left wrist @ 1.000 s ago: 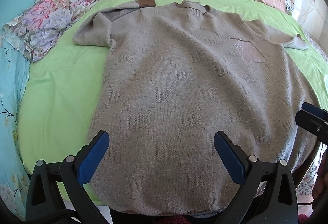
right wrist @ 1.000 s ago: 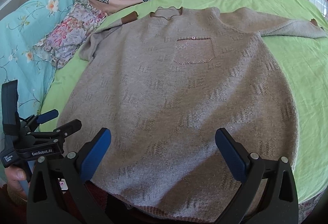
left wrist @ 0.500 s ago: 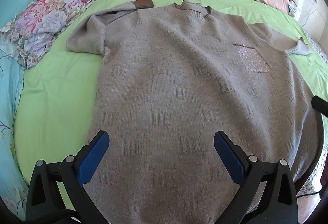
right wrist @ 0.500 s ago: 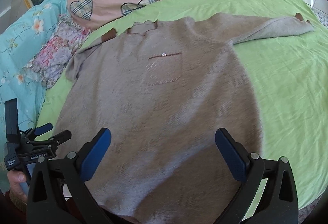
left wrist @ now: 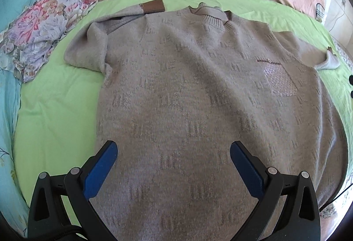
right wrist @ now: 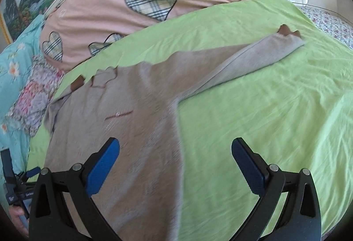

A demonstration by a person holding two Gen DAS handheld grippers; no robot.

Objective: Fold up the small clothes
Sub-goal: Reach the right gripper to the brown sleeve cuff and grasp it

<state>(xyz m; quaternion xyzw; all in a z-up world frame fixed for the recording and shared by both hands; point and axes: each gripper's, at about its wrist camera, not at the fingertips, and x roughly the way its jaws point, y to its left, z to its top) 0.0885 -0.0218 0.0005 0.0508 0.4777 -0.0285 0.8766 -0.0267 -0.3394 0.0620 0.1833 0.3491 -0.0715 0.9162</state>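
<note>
My left tongs (left wrist: 173, 166) hang open above the lower body of the grey-brown sweater (left wrist: 198, 97), which lies spread flat, front up, on the green sheet (left wrist: 55, 108) of the bed. My right tongs (right wrist: 175, 159) are open too, gripping nothing, over the sweater's side edge, its long sleeve (right wrist: 253, 57) stretched out across the sheet ahead.

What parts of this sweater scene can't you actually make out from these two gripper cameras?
- Sweater hem: in the left wrist view, cut off by the bottom edge and the left gripper.
- Chest pocket: motion-blurred in the right wrist view.
- Folded-back sleeve: its underside is hidden by its own fold.
- Right gripper: open; its height above the green sheet is unclear.
</note>
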